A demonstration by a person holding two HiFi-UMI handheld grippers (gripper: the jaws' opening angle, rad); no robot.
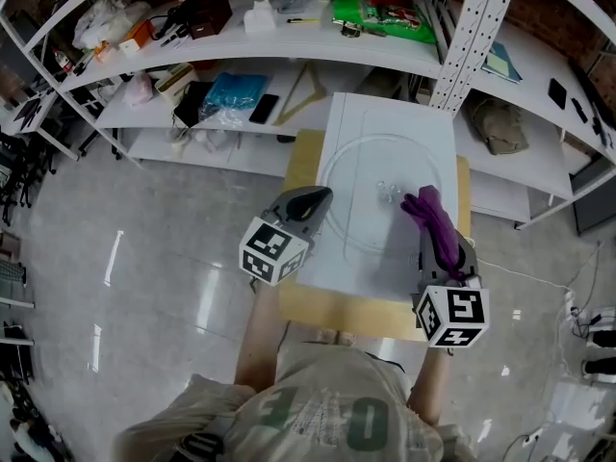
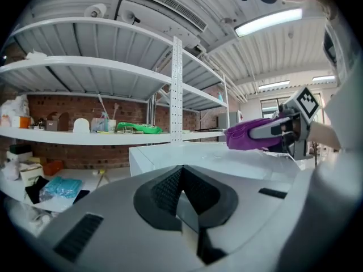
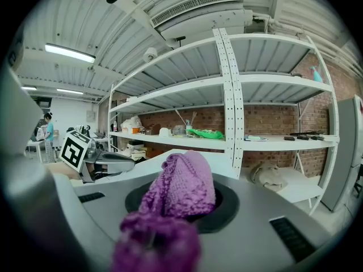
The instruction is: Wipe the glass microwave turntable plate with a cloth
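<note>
White metal shelving across the back, curved tiers strewn with small goods, glossy grey floor to the left. In front, a pale wooden desk carrying a smooth, flat-topped white box. On that box, lying flat, the glass turntable plate: round, clear, nearly colourless against the white, readable mainly by its thin circular rim and a fainter inner ring, with a small cluster of raised nubs at the hub. Left gripper, grey plastic shell with dark ribbed pads, hovering at the plate's left rim; whether touching the glass, unclear from above. Jaws together there, pads meeting in a narrow V with nothing held, as seen along the left gripper itself. Right gripper over the plate's right side, jaws clamped on a purple cloth. Cloth knitted, soft and bunched, poking past the jaw tips toward the plate's centre and draping back over the grey shell. From the right gripper view, the same cloth as a rounded, ribbed purple lump filling the gap between the jaws. Black-and-white square-marker cubes at the rear of both tools.
</note>
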